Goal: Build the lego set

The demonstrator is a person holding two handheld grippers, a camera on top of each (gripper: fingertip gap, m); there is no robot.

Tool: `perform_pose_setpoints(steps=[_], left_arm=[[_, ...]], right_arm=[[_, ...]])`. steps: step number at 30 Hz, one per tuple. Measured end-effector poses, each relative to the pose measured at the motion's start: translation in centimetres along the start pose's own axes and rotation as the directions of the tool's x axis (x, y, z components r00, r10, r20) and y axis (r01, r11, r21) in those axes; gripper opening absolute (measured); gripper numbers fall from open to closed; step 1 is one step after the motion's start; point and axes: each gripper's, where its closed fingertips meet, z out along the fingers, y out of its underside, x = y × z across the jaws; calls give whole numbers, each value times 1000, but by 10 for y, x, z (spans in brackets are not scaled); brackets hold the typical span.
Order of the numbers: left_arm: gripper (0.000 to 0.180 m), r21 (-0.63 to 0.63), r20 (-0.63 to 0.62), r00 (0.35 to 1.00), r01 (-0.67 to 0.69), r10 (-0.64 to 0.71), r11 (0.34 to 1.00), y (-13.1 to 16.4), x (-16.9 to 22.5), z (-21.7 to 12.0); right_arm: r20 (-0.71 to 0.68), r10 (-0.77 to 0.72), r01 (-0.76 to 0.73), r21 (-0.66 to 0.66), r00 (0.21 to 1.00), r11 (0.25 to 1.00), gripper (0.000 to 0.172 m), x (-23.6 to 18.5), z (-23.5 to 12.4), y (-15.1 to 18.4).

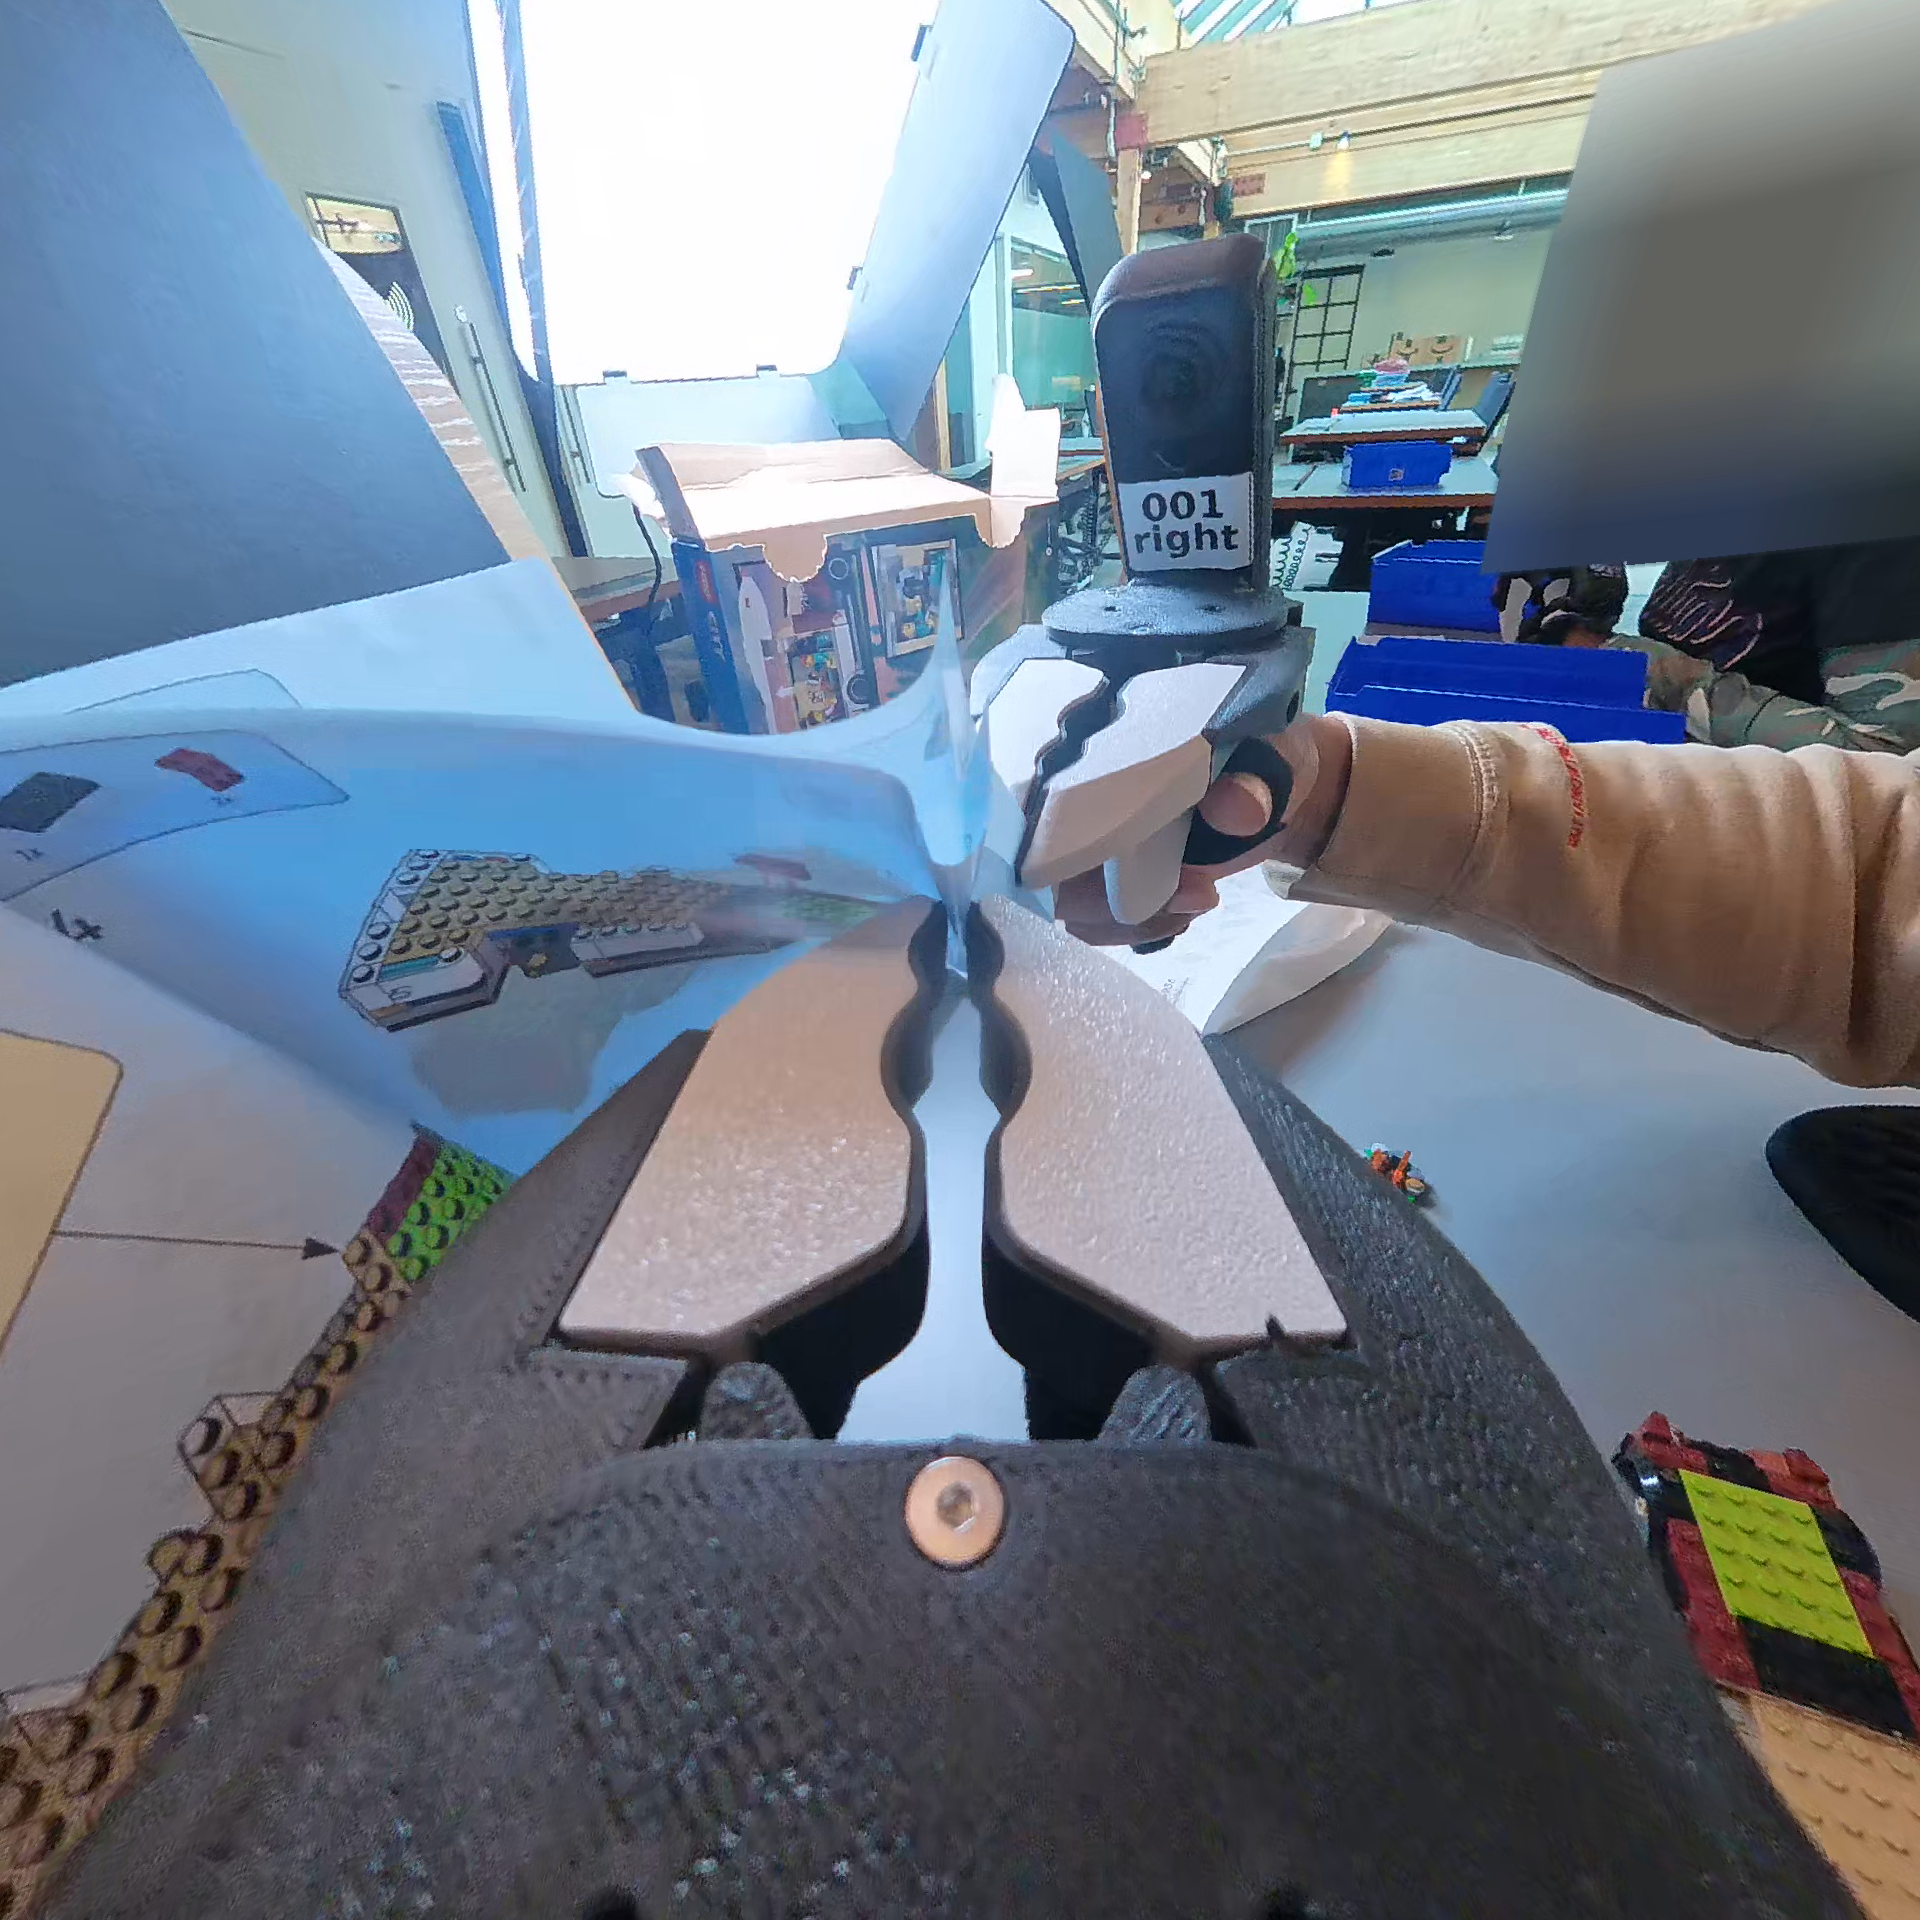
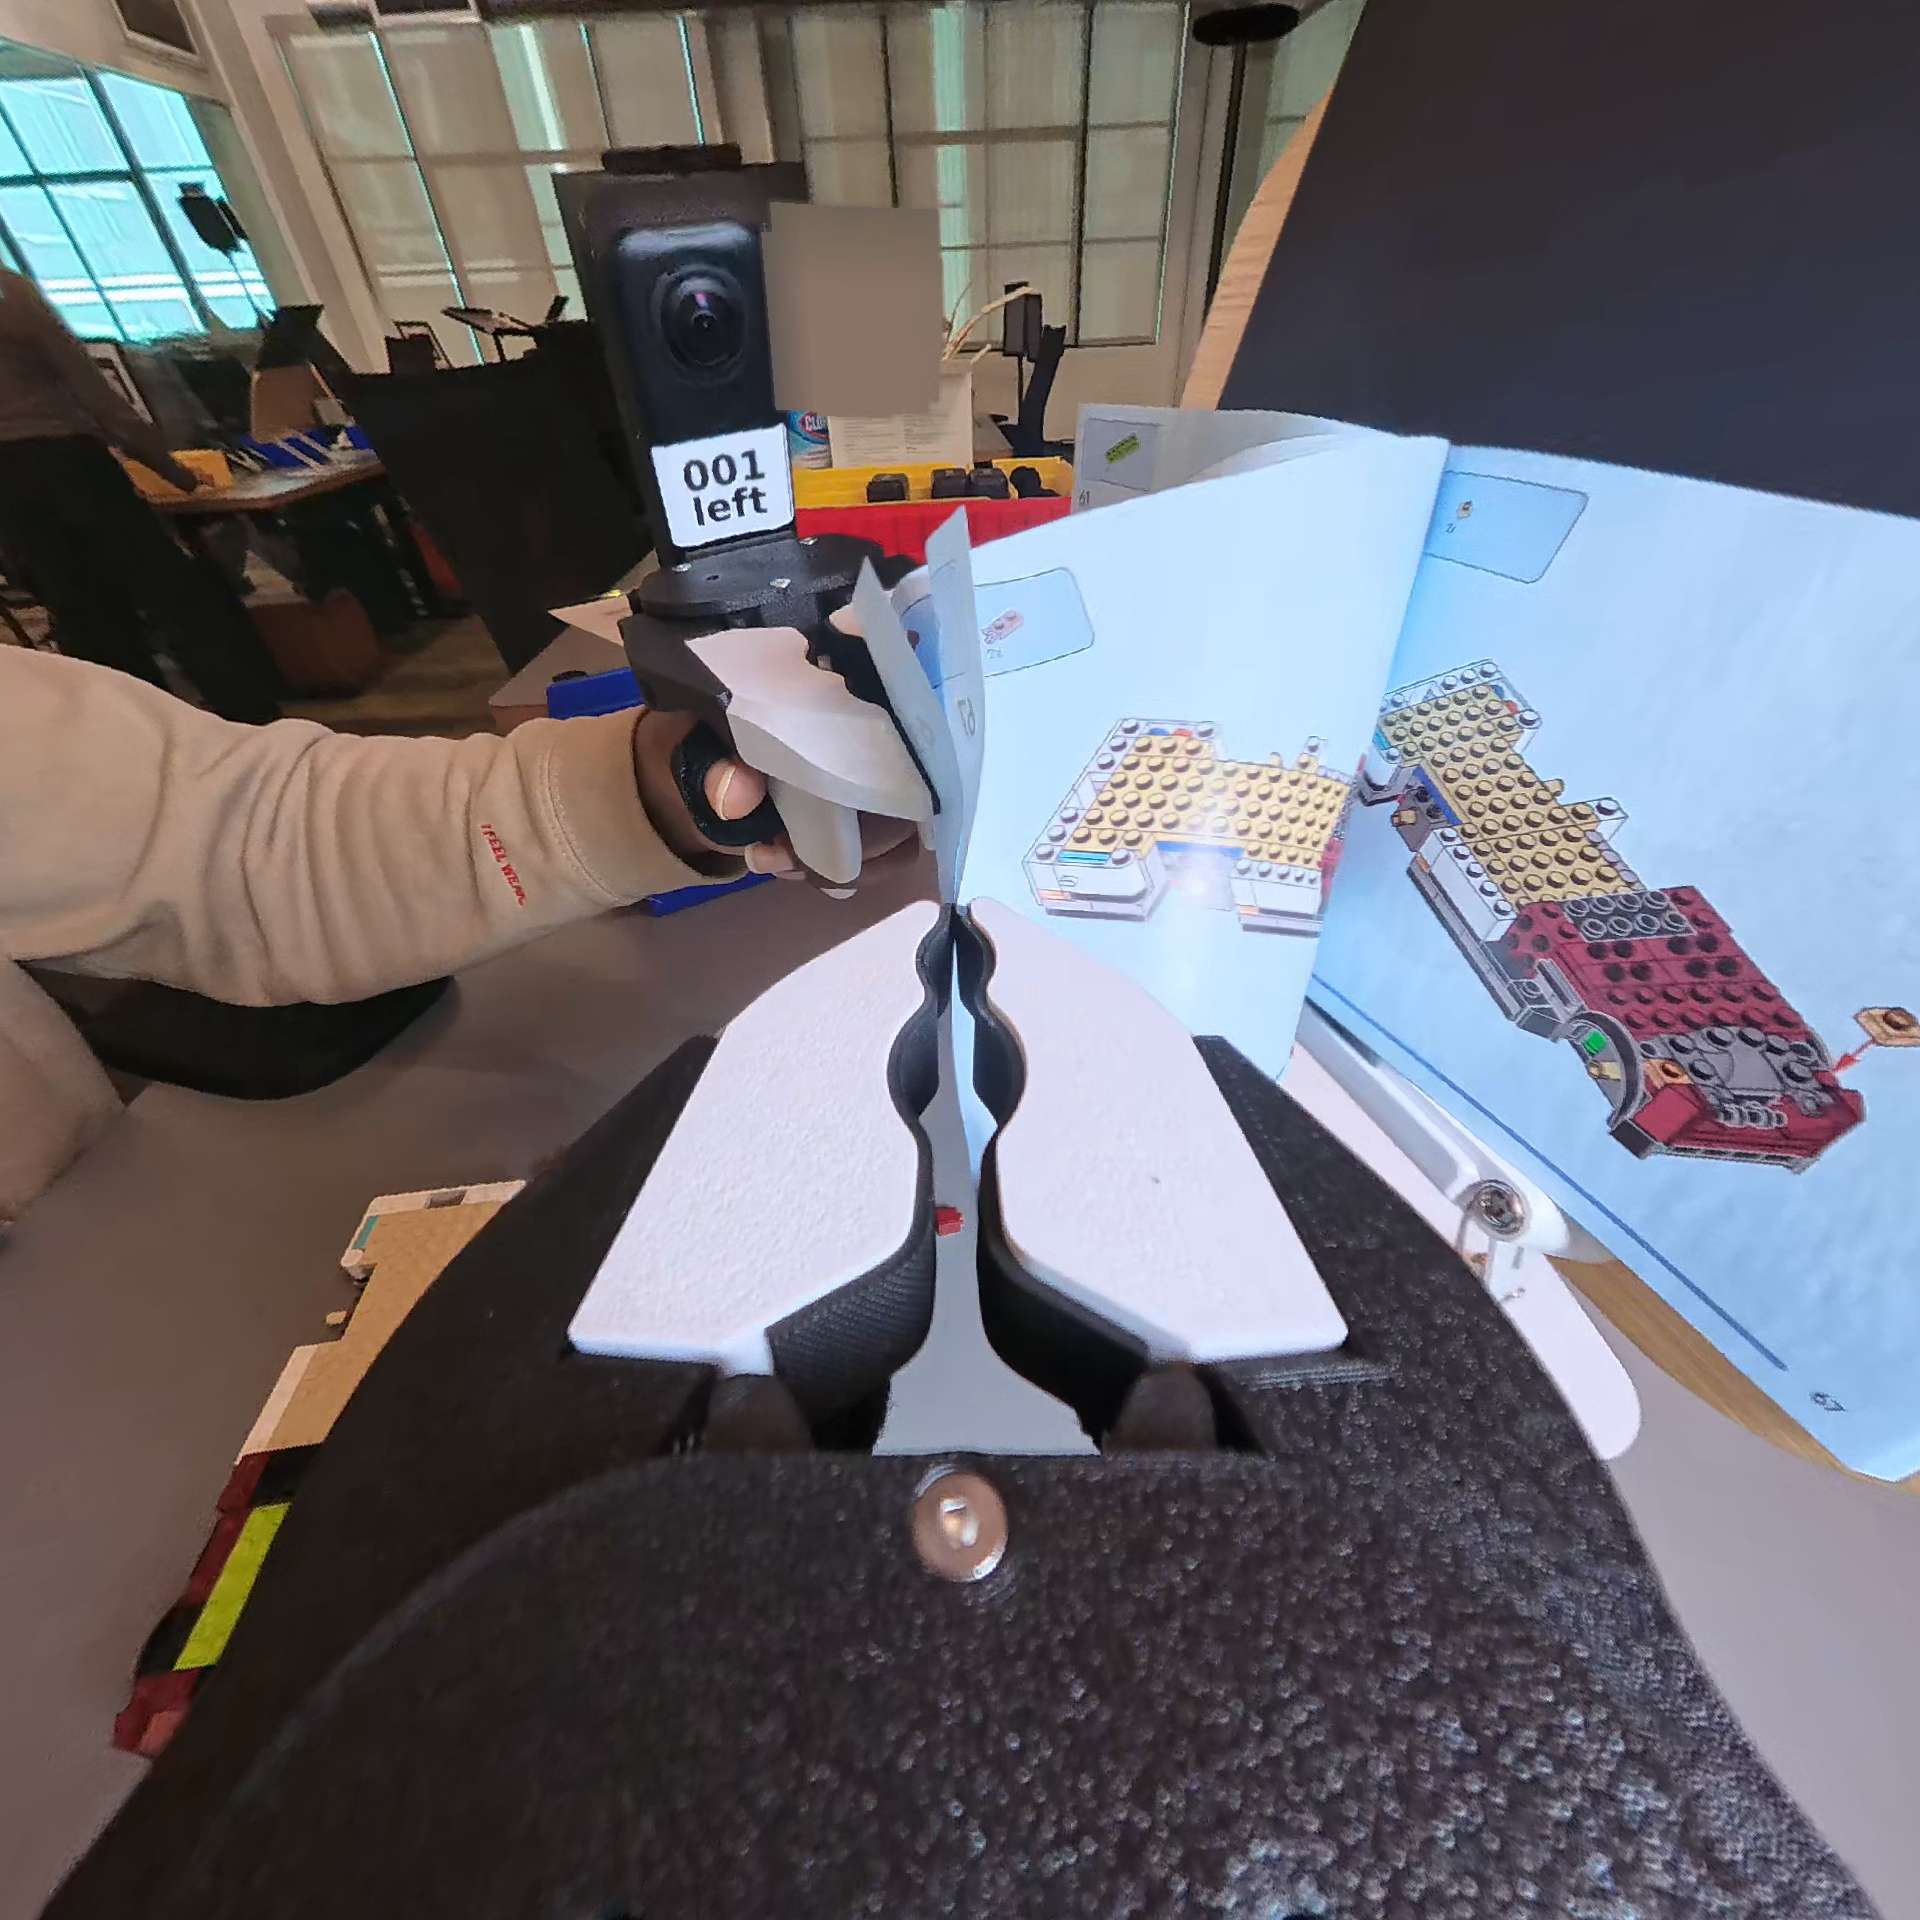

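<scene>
An open brick-building instruction booklet [image 2: 1621, 790] with light blue pages leans on a stand at the right. One page [image 2: 1164, 644] is lifted off it and curls toward me. My right gripper [image 2: 954, 914] is shut on that page's lower edge. My left gripper [image 1: 956, 927] is shut on the same page [image 1: 499, 831] right beside it, and it also shows in the right wrist view [image 2: 928, 805]. The right gripper shows in the left wrist view [image 1: 1029, 857], pinching the page just above my left fingertips. The two grippers almost touch.
A partly built red, black, lime and tan brick model [image 1: 1766, 1590] lies on the grey table [image 1: 1558, 1143]. A small loose brick piece [image 1: 1397, 1166] lies nearby. An opened cardboard set box [image 1: 831, 520] and blue bins [image 1: 1496, 675] stand behind. A person's beige sleeve [image 2: 260, 821] crosses the table. Only a small space, under 4 cm, lies between the two pairs of fingers.
</scene>
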Motion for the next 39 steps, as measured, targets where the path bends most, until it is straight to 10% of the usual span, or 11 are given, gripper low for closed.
perform_pose_setpoints(steps=[8, 15, 19, 24, 39], left_arm=[[2, 20, 86, 996, 17, -19, 1000, 2, -23, -40], [1, 89, 260, 959, 91, -111, 992, -5, -68, -99], [0, 71, 312, 944, 94, -111, 993, -5, -80, -117], [0, 47, 358, 928, 93, -104, 995, -4, -87, -130], [14, 179, 546, 825, 54, -145, 982, -32, -97, -192]], right_arm=[[-287, 39, -9, 103, 957, 995, 0, 68, -47, -21], [-811, -17, 7, -15, 585, 1000, 20, 154, -112, -9], [-673, -330, 317, -148, 662, 937, 9, 88, -54, -37], [-402, -578, 384, -468, 710, 796, 5, 67, 41, 7], [-362, -571, 295, -589, 736, 753, 0, 85, 123, 23]])
